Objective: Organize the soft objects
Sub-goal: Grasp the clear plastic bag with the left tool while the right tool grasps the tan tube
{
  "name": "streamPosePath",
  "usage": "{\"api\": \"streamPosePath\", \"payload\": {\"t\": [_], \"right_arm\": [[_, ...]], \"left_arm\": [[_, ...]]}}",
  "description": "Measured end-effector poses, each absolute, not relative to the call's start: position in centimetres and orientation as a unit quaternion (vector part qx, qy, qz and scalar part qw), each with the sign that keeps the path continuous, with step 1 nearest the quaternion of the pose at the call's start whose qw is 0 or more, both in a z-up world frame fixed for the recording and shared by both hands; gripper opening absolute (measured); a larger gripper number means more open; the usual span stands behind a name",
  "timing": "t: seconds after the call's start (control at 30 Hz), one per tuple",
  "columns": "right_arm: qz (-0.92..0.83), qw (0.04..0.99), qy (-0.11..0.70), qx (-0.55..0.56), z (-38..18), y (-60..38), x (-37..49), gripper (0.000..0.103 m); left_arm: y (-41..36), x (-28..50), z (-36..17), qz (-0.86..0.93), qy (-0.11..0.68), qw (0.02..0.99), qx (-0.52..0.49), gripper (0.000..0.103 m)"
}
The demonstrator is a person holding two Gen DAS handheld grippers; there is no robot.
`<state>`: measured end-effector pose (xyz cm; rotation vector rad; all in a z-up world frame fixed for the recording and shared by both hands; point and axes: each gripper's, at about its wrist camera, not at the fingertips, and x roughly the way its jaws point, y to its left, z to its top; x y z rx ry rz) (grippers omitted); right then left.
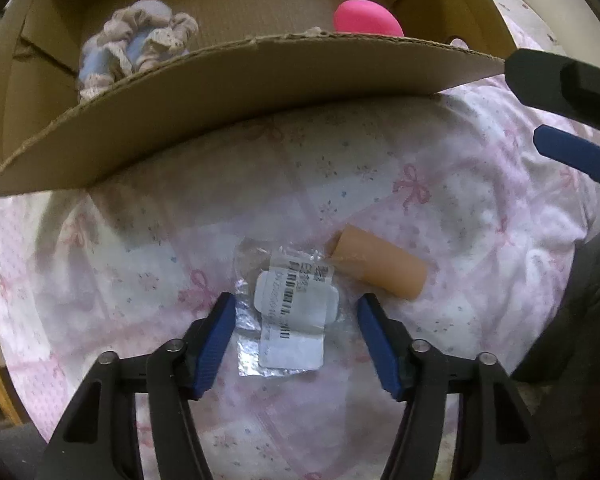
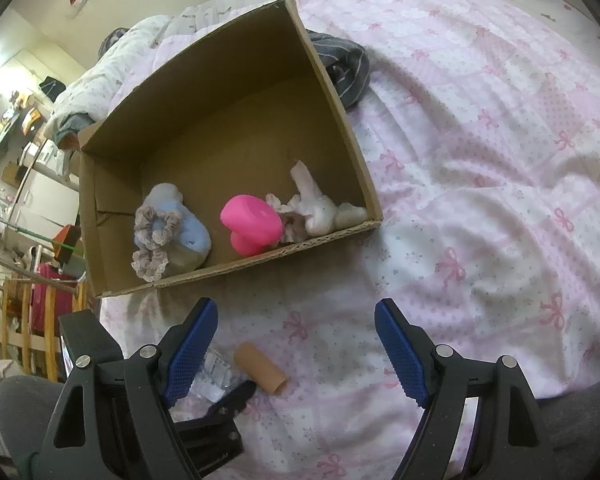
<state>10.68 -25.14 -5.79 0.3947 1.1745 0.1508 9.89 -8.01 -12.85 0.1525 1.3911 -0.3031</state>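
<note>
Plastic is worrying me: my left gripper (image 1: 296,334) is hanging wide open and empty over the crinkly packet (image 1: 286,316), which could slip or drag the sheet (image 1: 480,184), while my right gripper (image 2: 296,354) is waiting open and empty too.
</note>
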Motion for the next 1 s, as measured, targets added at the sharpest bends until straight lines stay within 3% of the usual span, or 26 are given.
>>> {"api": "streamPosePath", "payload": {"t": [0.2,0.4,0.57,0.93,1.0], "right_arm": [[0.075,0.809,0.556,0.177,-6.2,-24.5,10.9,0.085],[0.098,0.797,0.572,0.167,-6.9,-23.6,10.9,0.085],[0.124,0.780,0.608,0.084,-8.5,-20.1,10.8,0.085],[0.161,0.752,0.637,-0.053,-12.0,-14.9,9.7,0.079],[0.167,0.756,0.629,-0.068,-12.2,-14.3,9.6,0.070]], "left_arm": [[-6.7,10.1,-12.0,-0.126,0.634,0.762,0.043,0.032],[-3.0,9.5,-7.7,-0.069,0.609,0.790,0.009,0.031],[0.2,8.4,-3.7,-0.016,0.589,0.808,0.010,0.031],[3.7,7.6,-5.4,0.041,0.597,0.799,-0.052,0.031],[3.3,8.1,-5.4,0.037,0.593,0.802,-0.051,0.031]]}}
